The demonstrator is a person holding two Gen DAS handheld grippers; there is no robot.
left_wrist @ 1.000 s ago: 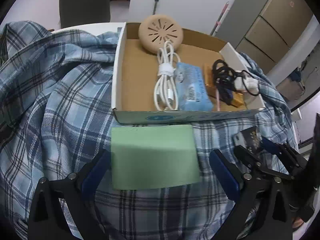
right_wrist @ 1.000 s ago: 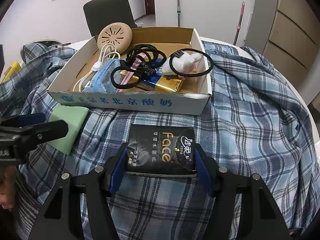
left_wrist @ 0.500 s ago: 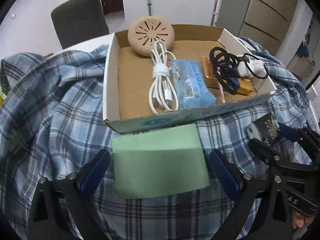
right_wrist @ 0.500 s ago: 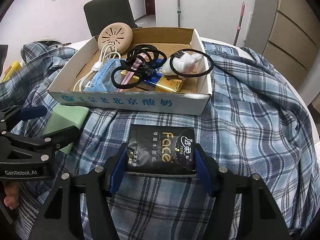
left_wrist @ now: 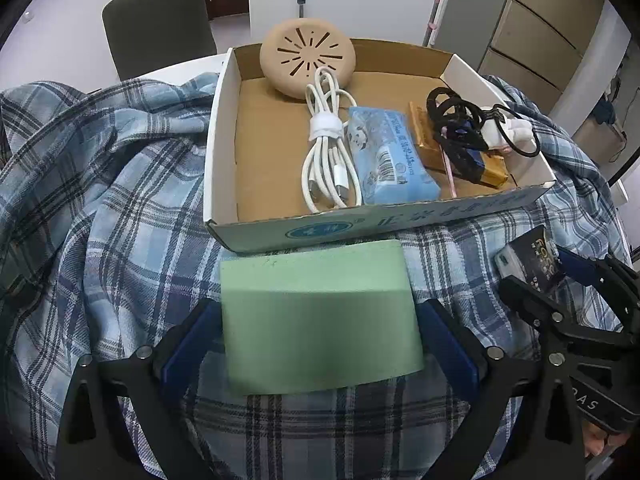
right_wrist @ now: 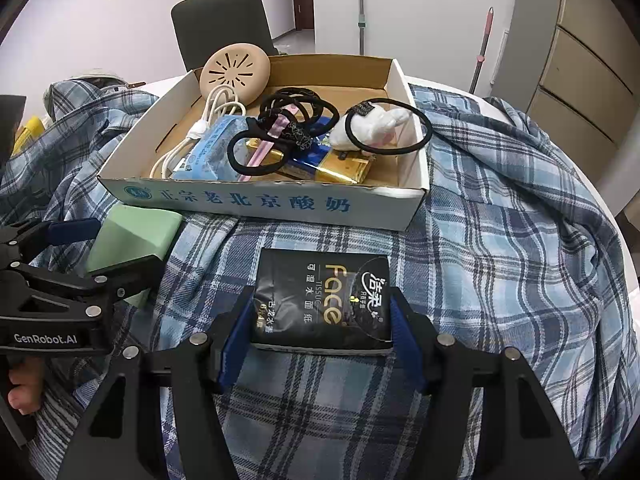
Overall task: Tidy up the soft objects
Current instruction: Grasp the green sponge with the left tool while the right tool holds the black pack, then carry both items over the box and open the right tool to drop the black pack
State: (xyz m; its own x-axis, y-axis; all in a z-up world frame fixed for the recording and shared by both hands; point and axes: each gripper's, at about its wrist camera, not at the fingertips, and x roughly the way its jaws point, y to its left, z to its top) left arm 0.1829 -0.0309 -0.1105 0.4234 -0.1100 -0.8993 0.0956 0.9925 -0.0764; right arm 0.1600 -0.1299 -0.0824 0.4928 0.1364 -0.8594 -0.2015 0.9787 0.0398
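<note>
Sponge (left_wrist: 320, 312), a pale green block, sits between the blue pads of the left claw (left_wrist: 320, 344), which grips it by its two sides just in front of the cardboard box (left_wrist: 400, 222), above the plaid cloth (left_wrist: 120, 200) that covers the counter. Next to it, the right claw (right_wrist: 322, 328) is closed on a black tissue pack (right_wrist: 324, 298), its blue pads pressed against the pack's left and right edges, also just short of the box's printed front wall. The box is an open shallow tray resting on the cloth. Inside it, a round beige disc with slots (left_wrist: 308, 62) leans at the far wall; a bundled white cable (left_wrist: 326, 148) lies beside a light blue tissue pack (left_wrist: 390, 156); further right are a gold wrapper (left_wrist: 424, 140), a tangle of black hair ties (right_wrist: 288, 132) and a small white plush toy (right_wrist: 372, 126) ringed by another black tie. A pink stick and something dark blue lie under the hair ties, too buried to name. Whether the sponge and the black pack touch the cloth or hang just above it cannot be told. Beyond the counter stand a dark chair (right_wrist: 222, 20) and a set of drawers (left_wrist: 548, 28), partly cut off by the lens rim.
</note>
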